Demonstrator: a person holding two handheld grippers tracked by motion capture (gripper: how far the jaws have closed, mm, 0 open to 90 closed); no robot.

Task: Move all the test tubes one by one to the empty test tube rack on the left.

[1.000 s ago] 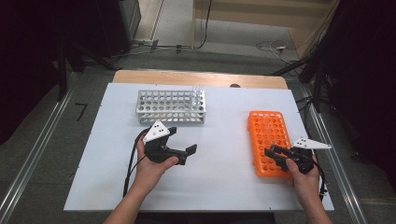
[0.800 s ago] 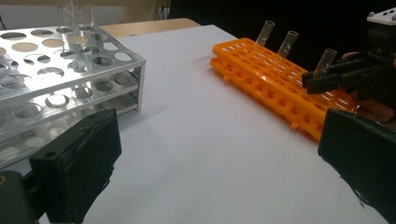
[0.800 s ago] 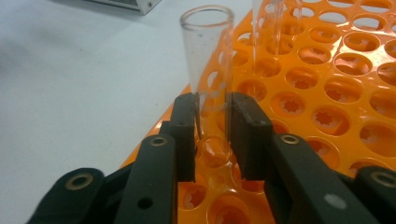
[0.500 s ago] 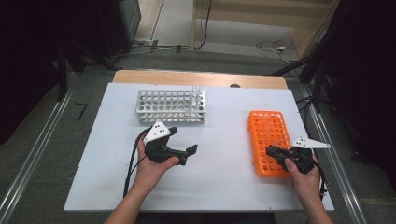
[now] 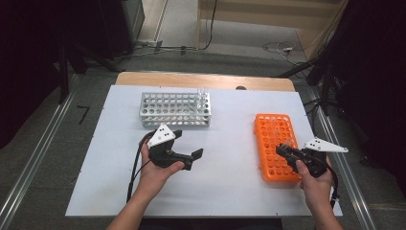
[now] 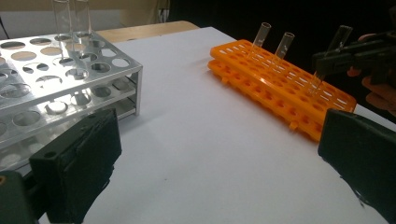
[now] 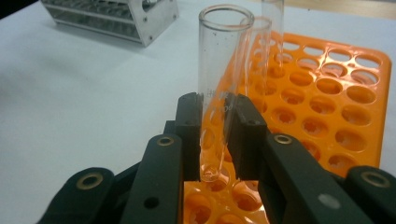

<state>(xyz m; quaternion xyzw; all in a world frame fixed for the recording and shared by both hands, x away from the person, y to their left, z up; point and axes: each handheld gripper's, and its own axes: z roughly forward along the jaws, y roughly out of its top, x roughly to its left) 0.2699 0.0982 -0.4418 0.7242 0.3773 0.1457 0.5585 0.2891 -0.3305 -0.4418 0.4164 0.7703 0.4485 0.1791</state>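
Now the right claw [image 7: 215, 140] has just closed on a glass tube [image 7: 219, 88] standing in the orange rack [image 5: 274, 143], ready for lifting, while the left claw [image 5: 184, 148] hangs released.

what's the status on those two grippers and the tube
Right gripper shut on test tube, over orange rack. Left gripper open, idle. Nothing in the way.

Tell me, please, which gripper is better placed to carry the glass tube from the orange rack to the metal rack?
Right: the right gripper is shut on the tube at the orange rack.
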